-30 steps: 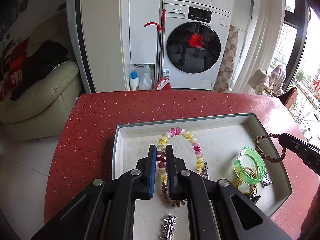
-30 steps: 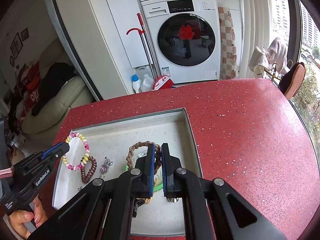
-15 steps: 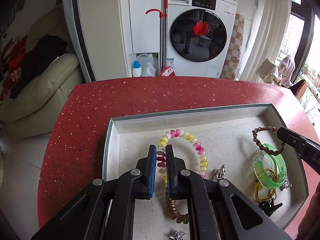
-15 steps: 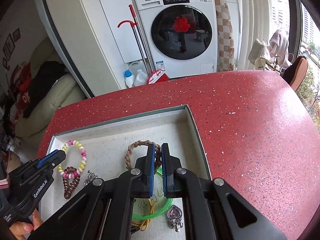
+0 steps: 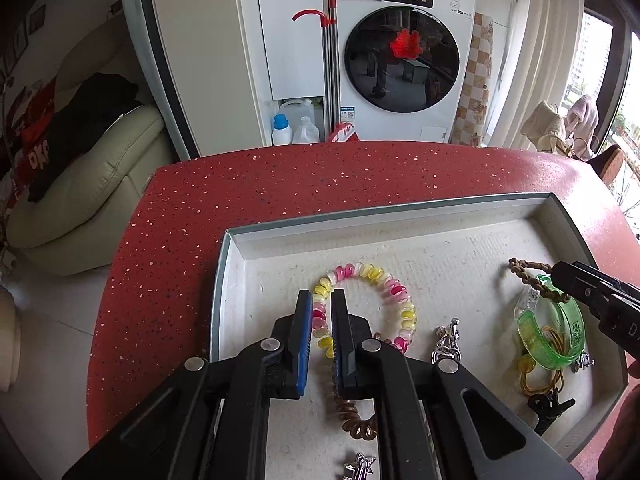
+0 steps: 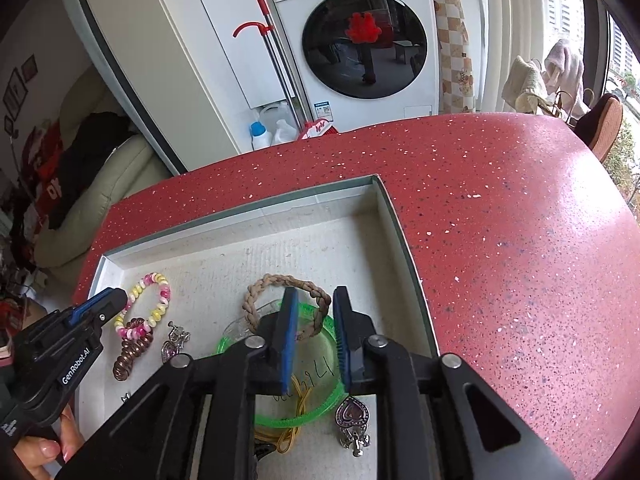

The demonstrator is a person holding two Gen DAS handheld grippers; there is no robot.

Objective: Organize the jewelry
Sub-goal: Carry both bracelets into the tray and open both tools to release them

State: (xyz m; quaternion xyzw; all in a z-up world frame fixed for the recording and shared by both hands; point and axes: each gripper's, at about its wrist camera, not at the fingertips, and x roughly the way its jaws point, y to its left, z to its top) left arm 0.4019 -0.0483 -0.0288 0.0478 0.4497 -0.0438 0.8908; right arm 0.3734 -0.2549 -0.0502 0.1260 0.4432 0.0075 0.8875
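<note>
Black plastic grippers: left gripper [image 5: 322, 312], right gripper [image 6: 314, 312]. Blue ribbed pads [image 6: 289, 332] lining the fingers, round silver screws [image 6: 375, 340] at the joints, white "GenRobot.AI" lettering [image 6: 81, 365] on the left one's side.

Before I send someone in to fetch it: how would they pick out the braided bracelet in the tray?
On the red speckled counter sits a shallow white tray. Near its right wall, between the opening jaws of the right gripper, lies the braided bracelet, partly over a clear green bangle. It is the only tan, rope-like plaited loop; the pink and yellow bracelet is beaded.
</note>
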